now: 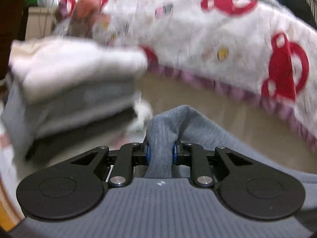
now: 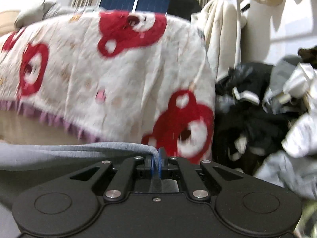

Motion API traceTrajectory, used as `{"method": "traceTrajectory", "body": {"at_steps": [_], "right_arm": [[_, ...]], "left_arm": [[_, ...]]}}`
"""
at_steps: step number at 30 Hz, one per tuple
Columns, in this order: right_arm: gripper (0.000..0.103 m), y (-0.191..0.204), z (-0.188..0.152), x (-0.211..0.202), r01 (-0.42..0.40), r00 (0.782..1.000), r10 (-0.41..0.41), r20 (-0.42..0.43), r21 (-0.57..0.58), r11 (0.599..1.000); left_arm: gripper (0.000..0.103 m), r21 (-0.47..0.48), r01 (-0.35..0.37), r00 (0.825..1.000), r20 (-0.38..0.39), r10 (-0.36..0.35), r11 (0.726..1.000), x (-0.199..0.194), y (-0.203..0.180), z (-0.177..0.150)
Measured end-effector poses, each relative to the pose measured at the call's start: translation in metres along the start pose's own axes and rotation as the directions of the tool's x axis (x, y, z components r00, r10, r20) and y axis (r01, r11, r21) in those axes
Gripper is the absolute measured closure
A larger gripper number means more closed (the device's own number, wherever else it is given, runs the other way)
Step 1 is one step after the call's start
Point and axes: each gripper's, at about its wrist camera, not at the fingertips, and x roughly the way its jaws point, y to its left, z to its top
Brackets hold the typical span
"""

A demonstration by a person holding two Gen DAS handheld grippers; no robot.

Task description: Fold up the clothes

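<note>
A: Where is the grey knitted cotton garment (image 1: 160, 138) now?

B: It hangs between both tools. The left gripper (image 1: 160, 151) is clenched on a thick bunch of it, and the right gripper (image 2: 158, 163) is pressed closed on a thin edge (image 2: 138, 147).

A: What may go wrong?

B: I think the thin edge can slip out if the cloth is pulled tight. Also the cloth could sweep the stack of folded white and grey clothes (image 1: 77, 83) beside it, near the white fleece blanket with red bears (image 2: 111, 75)
</note>
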Motion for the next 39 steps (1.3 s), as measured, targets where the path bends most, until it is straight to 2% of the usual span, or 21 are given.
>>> {"method": "traceTrajectory", "body": {"at_steps": [2,4,6,9,12,15,17,22,24,25,27,28,29,30,31,32,33,34,36,37,39], "right_arm": [[0.099,-0.004,-0.036,-0.005,-0.009,0.993,0.009,-0.119,-0.003,1.000],[0.099,-0.014,-0.073,-0.003,-0.021,0.968,0.027,-0.248,0.026,0.999],[0.099,-0.022,-0.099,-0.008,-0.038,0.950,0.055,-0.306,0.061,0.997],[0.098,-0.024,-0.121,-0.011,-0.085,0.935,0.101,-0.341,0.060,0.995],[0.097,-0.025,-0.124,-0.010,-0.117,0.934,0.129,-0.332,0.055,0.992],[0.096,-0.030,-0.126,-0.008,-0.117,0.929,0.148,-0.339,0.111,0.987],[0.094,-0.029,-0.129,-0.007,-0.116,0.928,0.151,-0.340,0.120,0.986],[0.090,-0.023,-0.140,-0.004,-0.121,0.921,0.165,-0.352,0.145,0.982],[0.090,-0.020,-0.142,-0.003,-0.121,0.921,0.165,-0.354,0.142,0.982],[0.090,-0.019,-0.142,-0.002,-0.119,0.922,0.161,-0.353,0.139,0.983],[0.090,-0.018,-0.141,-0.002,-0.114,0.924,0.156,-0.349,0.138,0.984],[0.090,-0.019,-0.142,-0.002,-0.113,0.925,0.156,-0.348,0.139,0.984],[0.090,-0.019,-0.143,-0.002,-0.112,0.925,0.155,-0.347,0.140,0.984],[0.090,-0.019,-0.143,-0.002,-0.111,0.926,0.154,-0.346,0.141,0.984],[0.090,-0.018,-0.144,-0.002,-0.108,0.926,0.148,-0.346,0.132,0.985],[0.088,-0.017,-0.144,-0.003,-0.106,0.927,0.141,-0.347,0.119,0.987],[0.085,-0.016,-0.145,-0.003,-0.103,0.928,0.134,-0.348,0.106,0.989],[0.083,-0.014,-0.144,-0.004,-0.100,0.930,0.124,-0.347,0.086,0.991],[0.060,-0.009,-0.145,-0.005,-0.080,0.936,0.083,-0.342,0.022,0.997],[0.055,-0.006,-0.145,-0.006,-0.068,0.939,0.061,-0.338,-0.011,0.998],[0.052,-0.004,-0.146,-0.006,-0.054,0.943,0.033,-0.331,-0.054,0.997]], "left_arm": [[0.081,0.031,-0.004,0.988,-0.156,0.009,1.000,0.004,0.005,-0.020],[0.075,0.025,-0.002,0.936,-0.353,0.010,1.000,0.020,0.005,-0.030],[0.071,0.007,0.013,0.911,-0.413,-0.009,1.000,0.023,-0.005,-0.025],[0.058,0.115,0.078,0.936,-0.349,-0.033,0.990,0.005,-0.034,-0.008],[0.057,0.194,0.050,0.967,-0.256,0.001,0.980,-0.014,-0.051,0.001],[0.056,0.153,0.004,0.992,-0.126,0.015,0.988,-0.028,-0.048,0.007],[0.050,0.098,0.009,0.994,-0.105,0.001,0.995,-0.029,-0.043,0.010],[0.045,0.038,0.083,0.955,-0.287,-0.069,0.996,-0.006,-0.050,-0.002],[0.034,0.023,0.100,0.938,-0.336,-0.086,0.995,0.003,-0.056,-0.011],[0.031,0.022,0.124,0.921,-0.374,-0.107,0.992,0.009,-0.060,-0.016],[0.026,0.072,0.201,0.864,-0.483,-0.142,0.977,0.027,-0.073,-0.031],[0.026,0.109,0.217,0.851,-0.508,-0.133,0.970,0.030,-0.079,-0.041],[0.032,0.143,0.219,0.851,-0.512,-0.118,0.965,0.034,-0.084,-0.048],[0.059,0.166,0.220,0.856,-0.506,-0.109,0.961,0.037,-0.088,-0.053],[0.079,0.190,0.222,0.861,-0.498,-0.101,0.957,0.039,-0.093,-0.056],[0.093,0.217,0.225,0.869,-0.485,-0.095,0.950,0.036,-0.097,-0.057],[0.094,0.248,0.225,0.881,-0.465,-0.088,0.942,0.033,-0.101,-0.057],[0.094,0.289,0.212,0.903,-0.423,-0.074,0.934,0.026,-0.104,-0.055],[0.094,0.357,0.175,0.947,-0.316,-0.058,0.918,0.009,-0.110,-0.046],[0.095,0.382,0.152,0.964,-0.260,-0.052,0.911,0.000,-0.112,-0.041],[0.095,0.360,0.097,0.986,-0.163,-0.039,0.928,-0.011,-0.107,-0.022]]}}
